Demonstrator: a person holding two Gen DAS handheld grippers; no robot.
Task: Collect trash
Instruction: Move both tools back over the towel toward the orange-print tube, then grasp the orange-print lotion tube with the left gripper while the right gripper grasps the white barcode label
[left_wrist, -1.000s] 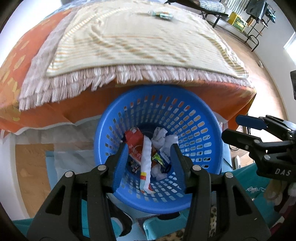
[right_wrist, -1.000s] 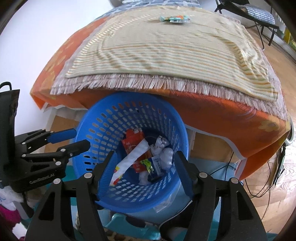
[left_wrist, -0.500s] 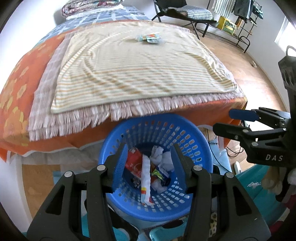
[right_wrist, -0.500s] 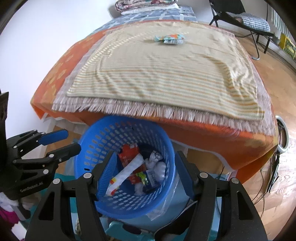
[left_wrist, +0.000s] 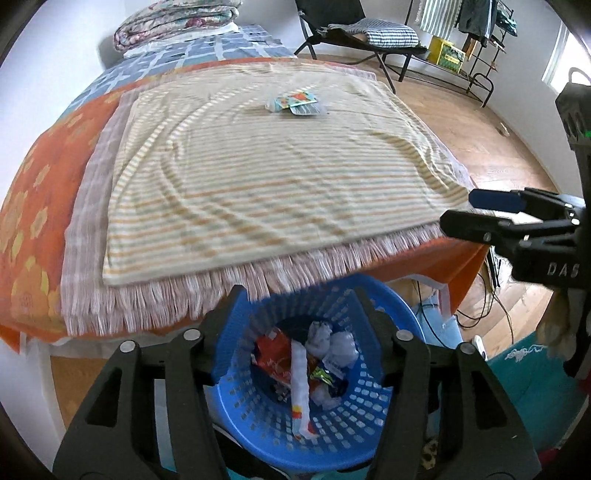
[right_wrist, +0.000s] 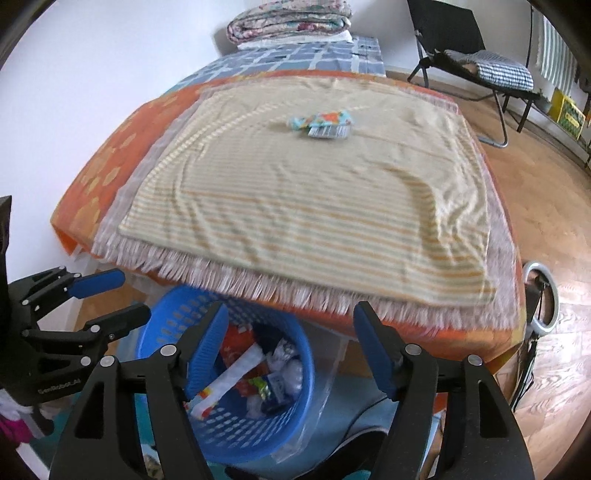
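Nearest first: blue laundry-style basket (left_wrist: 384, 417) on the floor at the foot of the bed, just under the fringe. It holds crumpled white paper, a red wrapper (left_wrist: 271, 352) and a long white strip (left_wrist: 301, 387). Both grippers hang above and behind it.

Left gripper (left_wrist: 299, 317): jaws spread, nothing between them, basket framed in the gap. Right gripper (right_wrist: 290, 332): jaws likewise spread and empty, basket showing at their left side. In the right wrist view the left tool sits off at the left edge, about level with it.

Next out: fringed striped blanket (right_wrist: 314, 206) laid over an orange bedspread (left_wrist: 40, 192). Nothing on the near half.

Far: the one piece of trash left on the bed, a teal-and-orange wrapper (right_wrist: 321, 122) with a pale striped packet (right_wrist: 328, 131) touching its near edge. It lies well apart from both tools, straight ahead across the blanket, toward the pillow end. Long axis runs across the bed, side to side, so roughly square to the line of reach.

Judgement: in each view it sits close to the centre line, so neither hand is clearly nearer. Either would need a long forward reach, pinching across the short width.

Beyond: folded quilts (right_wrist: 288, 18), black folding chair (right_wrist: 476, 59).
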